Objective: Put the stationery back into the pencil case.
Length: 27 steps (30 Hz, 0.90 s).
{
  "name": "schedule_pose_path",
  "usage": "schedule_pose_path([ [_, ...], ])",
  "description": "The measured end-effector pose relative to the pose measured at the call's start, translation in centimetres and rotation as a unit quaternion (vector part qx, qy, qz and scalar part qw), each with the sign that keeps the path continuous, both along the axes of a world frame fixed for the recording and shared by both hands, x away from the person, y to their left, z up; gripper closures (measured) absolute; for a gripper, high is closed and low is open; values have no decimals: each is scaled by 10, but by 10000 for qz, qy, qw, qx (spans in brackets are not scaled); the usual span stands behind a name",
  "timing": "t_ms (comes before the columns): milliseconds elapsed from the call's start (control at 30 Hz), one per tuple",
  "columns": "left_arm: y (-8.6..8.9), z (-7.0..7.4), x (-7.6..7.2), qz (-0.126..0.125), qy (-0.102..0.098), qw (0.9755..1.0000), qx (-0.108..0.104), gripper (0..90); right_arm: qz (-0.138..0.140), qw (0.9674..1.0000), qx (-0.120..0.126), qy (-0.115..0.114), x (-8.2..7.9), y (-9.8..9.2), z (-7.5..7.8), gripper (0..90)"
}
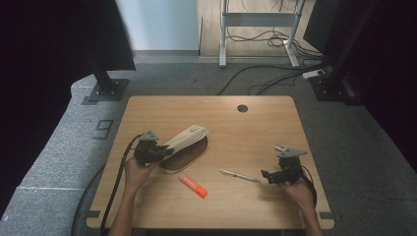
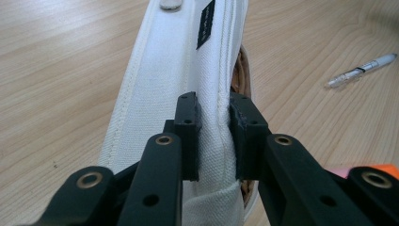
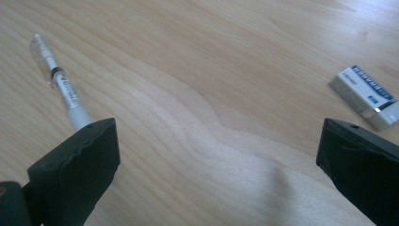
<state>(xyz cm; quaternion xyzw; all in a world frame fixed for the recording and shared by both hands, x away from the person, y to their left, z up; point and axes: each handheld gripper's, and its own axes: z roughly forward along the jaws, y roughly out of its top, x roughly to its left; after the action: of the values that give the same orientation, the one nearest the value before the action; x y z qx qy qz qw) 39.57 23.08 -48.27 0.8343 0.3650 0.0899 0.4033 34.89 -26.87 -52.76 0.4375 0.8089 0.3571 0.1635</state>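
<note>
The left claw [image 2: 214,117] pinches the top flap of the white case [image 1: 186,137], with its jaws tight on the cloth. The case lies on the bench [image 1: 255,128], left of the middle, and the flap is lifted so the brown inside shows. The right claw [image 3: 216,155] is wide open with nothing in it. It hangs low over the bench, near the tip of the pen [image 3: 63,89].

What could go wrong? The cloth is soft and thin, so it might slip out of the left claw, and then the flap would drop shut. If the left hand pulls too hard, the whole case could slide or tip. The pen is thin and round, so it may roll away when the right claw closes on it, or get squeezed at the very tip and swing.

An orange marker [image 1: 193,186] lies just in front of the case, near the way from pen to case. A small eraser [image 3: 366,95] lies off to the side, well apart. Nothing sits between the right claw and the pen.
</note>
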Motion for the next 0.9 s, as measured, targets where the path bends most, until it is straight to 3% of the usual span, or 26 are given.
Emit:
schedule_pose_path([
  [567, 1, 0, 0, -63, 18, 10000, -62, 747, -329, 9994, 28, -77, 31, -27, 0, 127],
  [900, 2, -1, 0, -77, 35, 9999, -102, 746, -367, 9993, -61, -50, 47, -36, -1, 223],
])
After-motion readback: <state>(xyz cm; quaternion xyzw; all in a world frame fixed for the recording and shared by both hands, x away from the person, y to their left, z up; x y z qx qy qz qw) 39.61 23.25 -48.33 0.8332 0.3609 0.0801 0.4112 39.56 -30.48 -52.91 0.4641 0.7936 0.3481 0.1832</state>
